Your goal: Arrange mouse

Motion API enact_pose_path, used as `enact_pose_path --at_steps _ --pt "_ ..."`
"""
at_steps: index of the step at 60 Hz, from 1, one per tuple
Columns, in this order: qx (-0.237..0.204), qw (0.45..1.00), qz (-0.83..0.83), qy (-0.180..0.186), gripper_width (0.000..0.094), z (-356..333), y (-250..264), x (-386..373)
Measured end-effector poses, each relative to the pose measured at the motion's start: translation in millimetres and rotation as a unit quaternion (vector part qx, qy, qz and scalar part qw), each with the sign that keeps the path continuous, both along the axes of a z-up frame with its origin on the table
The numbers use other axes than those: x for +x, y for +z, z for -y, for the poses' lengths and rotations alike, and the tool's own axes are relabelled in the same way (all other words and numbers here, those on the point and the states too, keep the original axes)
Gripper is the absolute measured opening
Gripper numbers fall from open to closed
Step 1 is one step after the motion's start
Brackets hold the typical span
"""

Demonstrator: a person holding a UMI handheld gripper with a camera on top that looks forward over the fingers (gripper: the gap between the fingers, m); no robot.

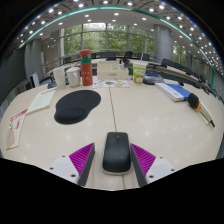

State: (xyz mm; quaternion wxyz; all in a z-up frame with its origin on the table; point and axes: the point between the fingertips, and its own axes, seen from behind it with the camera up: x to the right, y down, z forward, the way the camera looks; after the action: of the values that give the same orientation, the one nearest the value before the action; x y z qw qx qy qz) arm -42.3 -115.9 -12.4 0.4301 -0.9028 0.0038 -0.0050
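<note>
A black computer mouse (116, 152) lies on the pale table (150, 120) between my two fingers, its cable running back toward me. My gripper (113, 160) is open, with its magenta pads either side of the mouse. A narrow gap shows on the left, and the right pad lies close alongside. A black oval mouse pad (77, 105) lies on the table beyond the fingers, to the left and apart from the mouse.
A red canister (86, 68) stands behind the mouse pad. Papers (40, 100) lie at the left. A blue book (172, 90) and a dark cable (200, 105) lie at the right. A yellow box (139, 72) and office desks stand further back.
</note>
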Motion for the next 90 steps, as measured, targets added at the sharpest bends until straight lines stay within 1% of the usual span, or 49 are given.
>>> enact_pose_path --at_steps 5,6,7,13,17,23,27,32,34,39,43,46,50,53,57,66,71,74,80,82,85,86,87,89,90 --pt "-0.004 1.0 0.011 -0.002 0.0581 -4 -2 5" --pt "-0.005 1.0 0.01 -0.001 0.0545 -5 -2 5" --pt "-0.005 1.0 0.01 -0.001 0.0482 -6 -2 6" --pt "-0.014 1.0 0.012 0.014 0.0422 -6 -2 6" --pt "-0.022 1.0 0.009 0.014 0.0375 -6 -2 6" --pt "-0.032 0.999 0.002 0.023 0.0318 -7 0 3" --pt "-0.032 0.999 0.007 0.029 0.0313 -10 9 1" --pt "-0.017 0.999 -0.003 0.032 0.0314 -22 36 -6" --pt "-0.006 1.0 -0.002 0.027 0.0314 -31 52 -6" --pt "0.03 0.999 -0.01 0.03 0.0314 -60 94 -16" --pt "0.058 0.997 -0.014 0.04 0.0314 -90 125 -30" --pt "0.07 0.996 -0.019 0.049 0.0313 -114 141 -44" --pt "0.081 0.995 -0.029 0.06 0.0313 -143 150 -67" --pt "0.08 0.994 -0.032 0.067 0.0313 -163 146 -84" --pt "0.068 0.994 -0.045 0.071 0.0312 -186 130 -105" --pt "0.024 0.995 -0.041 0.084 0.0312 -221 70 -136" --pt "-0.005 0.995 -0.045 0.087 0.0315 -229 35 -149" --pt "-0.014 0.996 -0.039 0.085 0.0317 -233 22 -149" --pt "-0.037 0.995 -0.025 0.09 0.0413 -232 2 -151" --pt "-0.028 0.995 -0.021 0.092 0.0452 -232 4 -151" --pt "-0.031 0.994 -0.016 0.099 0.0521 -227 5 -151" --pt "-0.033 0.994 -0.016 0.101 0.0575 -224 6 -152" --pt "-0.035 0.994 -0.017 0.103 0.0647 -222 7 -153" --pt "-0.037 0.993 -0.022 0.107 0.0819 -216 12 -155" --pt "-0.039 0.993 -0.023 0.107 0.0874 -213 15 -155"
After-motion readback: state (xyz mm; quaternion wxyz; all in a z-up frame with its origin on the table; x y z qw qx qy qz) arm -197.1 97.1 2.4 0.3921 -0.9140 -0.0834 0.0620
